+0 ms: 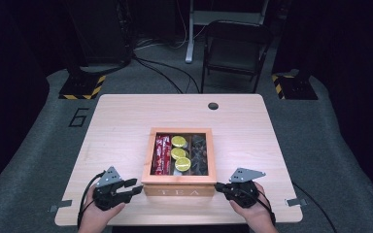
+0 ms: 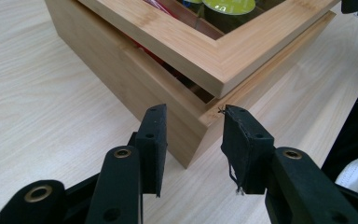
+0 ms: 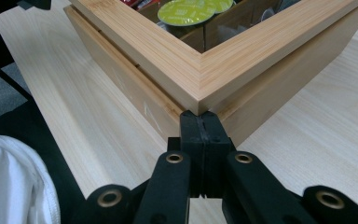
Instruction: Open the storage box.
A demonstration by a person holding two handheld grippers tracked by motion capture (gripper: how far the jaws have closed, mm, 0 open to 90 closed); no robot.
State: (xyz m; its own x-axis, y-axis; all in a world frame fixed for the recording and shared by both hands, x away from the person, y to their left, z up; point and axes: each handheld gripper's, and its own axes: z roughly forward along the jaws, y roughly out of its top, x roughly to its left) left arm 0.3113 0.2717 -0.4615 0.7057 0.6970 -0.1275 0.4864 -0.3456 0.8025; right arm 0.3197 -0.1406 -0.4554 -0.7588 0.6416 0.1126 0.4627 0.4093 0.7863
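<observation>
From the high view, a wooden tea box [image 1: 178, 187] with "TEA" on its front sits at the near middle of the light wood tabletop [image 1: 121, 121]. Its glass-paned lid shows red packets [image 1: 162, 154] in the left compartment, lime-green capsules [image 1: 179, 153] in the middle one and dark items [image 1: 199, 154] in the right one. The left tool [image 1: 137, 186] lies at the box's near left corner and the right tool [image 1: 218, 186] at its near right corner, each held in a hand at the tabletop's near edge. A folding chair [image 1: 235, 48] stands on the floor beyond the tabletop.

In the left gripper view, the left tool [image 2: 193, 140] has its jaws parted, with one pad on either side of the box's corner [image 2: 186, 140]. Neither pad presses on the wood, so it grips nothing. The lid [image 2: 214, 51] sits skewed over the base, with a dark gap under its corner.

In the right gripper view, the right tool [image 3: 205, 133] has its pads pressed flat together with nothing between them. Its tips sit right at the box's corner, just under the lid's [image 3: 200, 74] overhanging edge and against the base [image 3: 135, 100]. A green capsule [image 3: 185, 12] shows through the glass, and a white sleeve [image 3: 14, 186] is at the lower left.
</observation>
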